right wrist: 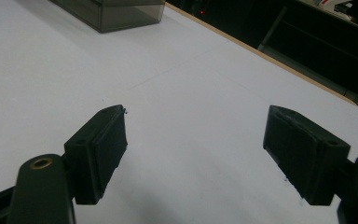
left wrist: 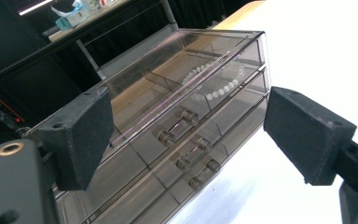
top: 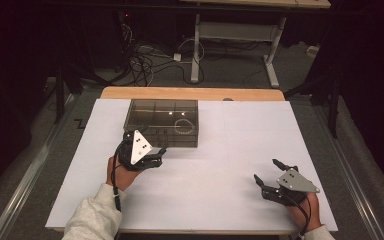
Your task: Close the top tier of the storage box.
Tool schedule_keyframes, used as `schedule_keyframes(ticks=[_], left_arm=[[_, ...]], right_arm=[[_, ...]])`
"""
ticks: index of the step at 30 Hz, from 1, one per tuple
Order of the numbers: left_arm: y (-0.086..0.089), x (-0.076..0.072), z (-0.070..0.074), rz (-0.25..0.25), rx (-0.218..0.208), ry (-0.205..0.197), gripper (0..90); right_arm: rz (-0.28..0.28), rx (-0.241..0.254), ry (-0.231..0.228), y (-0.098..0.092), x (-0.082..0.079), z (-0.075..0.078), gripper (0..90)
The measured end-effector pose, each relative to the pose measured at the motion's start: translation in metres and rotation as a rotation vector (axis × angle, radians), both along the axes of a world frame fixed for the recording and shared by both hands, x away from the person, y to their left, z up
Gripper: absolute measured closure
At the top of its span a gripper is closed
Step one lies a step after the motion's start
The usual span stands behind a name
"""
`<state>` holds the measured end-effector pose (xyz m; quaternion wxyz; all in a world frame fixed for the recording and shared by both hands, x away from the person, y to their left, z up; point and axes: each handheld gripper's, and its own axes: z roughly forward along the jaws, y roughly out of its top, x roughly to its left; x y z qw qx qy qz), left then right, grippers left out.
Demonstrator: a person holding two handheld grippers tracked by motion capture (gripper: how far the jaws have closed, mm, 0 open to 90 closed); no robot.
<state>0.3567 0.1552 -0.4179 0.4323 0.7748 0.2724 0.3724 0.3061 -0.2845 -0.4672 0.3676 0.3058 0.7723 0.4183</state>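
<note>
Left claw [left wrist: 182, 140] up close: jaws spread wide, nothing between the pads, pointed straight at the front of the smoked clear drawer box [left wrist: 168, 116]. Box sits just ahead of the claw, not touching as far as I can tell; the small bar handles [left wrist: 177, 125] fall between the two pads, upper pair closest to centre. White bead bracelet [left wrist: 219, 84] lies in a top compartment, beyond the handles and a bit toward the right pad. My read: the step is grabbing a drawer handle to pull it. To do it well, square the jaws to one handle bar, ease in so the pads straddle only that bar, close firmly, then pull straight back along the drawer's travel; the box looks light and could slide on the white desk [top: 220, 165]. Right claw [top: 275, 175] is well apart off to the side, low over bare desk, jaws wide, holding nothing; could brace the box.
</note>
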Motion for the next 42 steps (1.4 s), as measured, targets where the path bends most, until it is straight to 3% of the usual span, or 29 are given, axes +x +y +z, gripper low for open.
schedule_keyframes(ticks=[24,42], left_arm=[[-0.01,-0.011,0.003,-0.048,0.038,-0.003,16.2],[-0.015,-0.021,-0.005,-0.072,0.074,0.008,16.2]], right_arm=[[0.024,-0.011,0.004,0.007,-0.003,0.0,21.6],[0.047,-0.022,0.007,0.013,-0.005,0.0,21.7]])
